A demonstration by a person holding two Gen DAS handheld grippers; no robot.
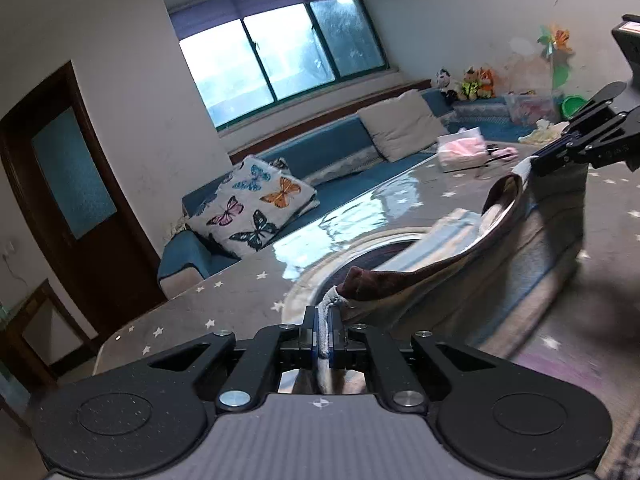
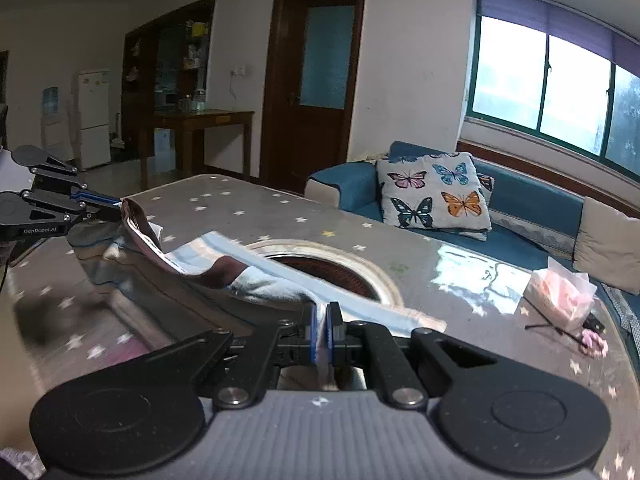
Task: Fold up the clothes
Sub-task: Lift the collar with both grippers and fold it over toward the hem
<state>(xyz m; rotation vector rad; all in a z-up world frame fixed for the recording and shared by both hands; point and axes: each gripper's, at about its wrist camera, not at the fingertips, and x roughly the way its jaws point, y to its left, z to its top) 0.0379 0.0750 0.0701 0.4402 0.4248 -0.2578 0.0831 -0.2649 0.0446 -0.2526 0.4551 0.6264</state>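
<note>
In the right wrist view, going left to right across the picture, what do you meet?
left gripper pinching the garment → right gripper pinching its other end → butterfly cushion → pink tissue pack

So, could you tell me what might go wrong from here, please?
1. Each tool, left and right, pinches only a thin edge of the garment, so it could slip free.
2. The sagging middle may drag across the table and bunch.
</note>
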